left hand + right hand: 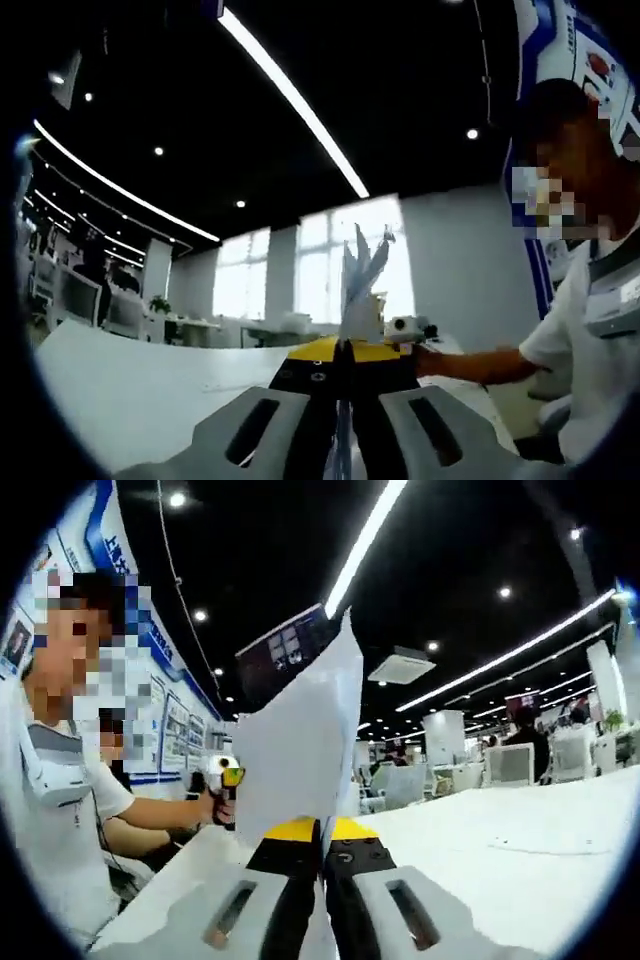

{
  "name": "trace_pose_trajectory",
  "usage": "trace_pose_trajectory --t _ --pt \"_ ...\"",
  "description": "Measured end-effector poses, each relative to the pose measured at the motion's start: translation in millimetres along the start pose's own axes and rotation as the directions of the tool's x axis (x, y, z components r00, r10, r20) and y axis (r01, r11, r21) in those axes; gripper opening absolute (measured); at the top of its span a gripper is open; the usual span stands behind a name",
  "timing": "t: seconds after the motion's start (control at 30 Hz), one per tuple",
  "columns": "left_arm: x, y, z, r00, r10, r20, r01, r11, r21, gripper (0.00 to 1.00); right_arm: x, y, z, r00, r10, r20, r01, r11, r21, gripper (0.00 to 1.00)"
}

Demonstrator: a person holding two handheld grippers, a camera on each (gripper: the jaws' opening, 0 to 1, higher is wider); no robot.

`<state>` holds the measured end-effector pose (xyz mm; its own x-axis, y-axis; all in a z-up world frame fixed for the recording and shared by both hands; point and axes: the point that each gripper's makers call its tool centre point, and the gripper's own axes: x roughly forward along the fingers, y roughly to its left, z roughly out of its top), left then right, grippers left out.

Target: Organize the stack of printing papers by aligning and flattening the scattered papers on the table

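A sheaf of white printing papers is held upright, clenched edge-on by the left tongs. The same sheets are gripped by the right tongs. Bare white desk is seen to the right.

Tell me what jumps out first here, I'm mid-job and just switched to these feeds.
The papers stand upright, pinched in the right gripper, its jaws shut on their lower edge. In the left gripper view the same papers appear edge-on, fanned at the top and clamped in the left gripper. Below lies the white table, and a person sits at its edge, holding the left gripper.
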<state>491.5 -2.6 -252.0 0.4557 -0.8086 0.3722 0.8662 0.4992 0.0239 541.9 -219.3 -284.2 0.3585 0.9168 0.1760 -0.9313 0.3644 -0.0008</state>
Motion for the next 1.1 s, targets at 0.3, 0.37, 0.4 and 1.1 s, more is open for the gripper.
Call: trace_pose_trajectory --t 0.3,0.37,0.4,1.1 --pt "-2.8 19.8 -21.5 0.99 0.136 -0.018 -0.137 0.989 -0.063 0.21 -12.1 19.9 -18.4 0.996 -0.086 -0.013 0.085 0.995 -0.05 0.22" --pt "-4.7 16.2 -20.1 0.991 0.129 -0.018 -0.13 0.99 -0.056 0.21 -11.5 25.6 -15.5 0.998 -0.063 -0.006 0.063 0.997 -0.04 0.29" --pt "-4.7 14.9 -21.4 0.991 0.129 -0.027 -0.13 0.99 -0.054 0.21 -11.9 26.3 -18.3 0.997 -0.066 -0.029 0.064 0.997 -0.05 0.23" --pt "-4.0 6.4 -38.5 0.991 0.108 -0.083 -0.112 0.993 -0.039 0.06 -26.0 34.8 -25.3 0.998 0.013 -0.059 -0.013 1.0 0.0 0.0"
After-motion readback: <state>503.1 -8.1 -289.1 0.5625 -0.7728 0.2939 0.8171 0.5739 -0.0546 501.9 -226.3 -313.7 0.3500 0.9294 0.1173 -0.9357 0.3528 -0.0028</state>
